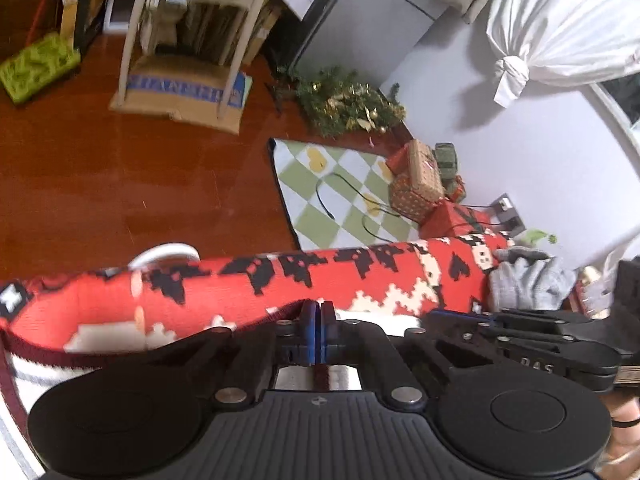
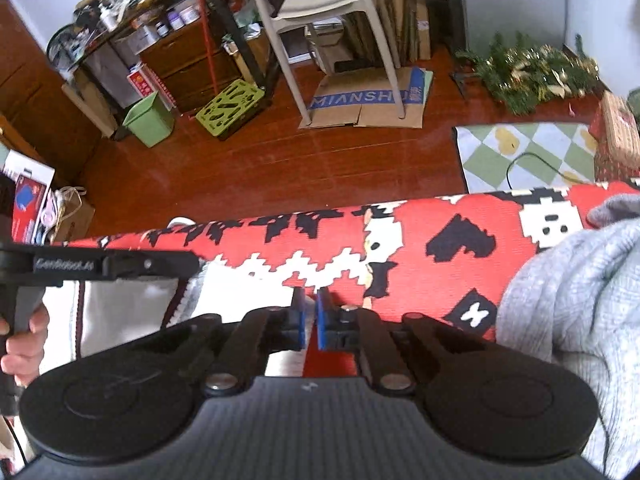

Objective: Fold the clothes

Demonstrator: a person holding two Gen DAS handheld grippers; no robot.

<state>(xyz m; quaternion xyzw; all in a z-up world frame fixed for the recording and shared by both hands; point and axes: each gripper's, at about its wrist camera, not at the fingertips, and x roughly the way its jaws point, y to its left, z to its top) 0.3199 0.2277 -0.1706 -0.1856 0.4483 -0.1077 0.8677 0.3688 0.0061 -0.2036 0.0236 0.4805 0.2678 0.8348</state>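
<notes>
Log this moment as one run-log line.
left gripper: shut on red patterned sweater hem | right gripper: shut on sweater | grey garment: beside

The red patterned sweater (image 1: 280, 280) ran past both side edges; the grey garment (image 2: 580, 300) was cropped right.

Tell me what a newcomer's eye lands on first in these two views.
The red, black and white patterned knit stretching across the middle of both views, with the left tongs shut on its dark hem. A grey knit garment is heaped at its right end, and a green-checked rug lies on the wooden floor beyond.
</notes>
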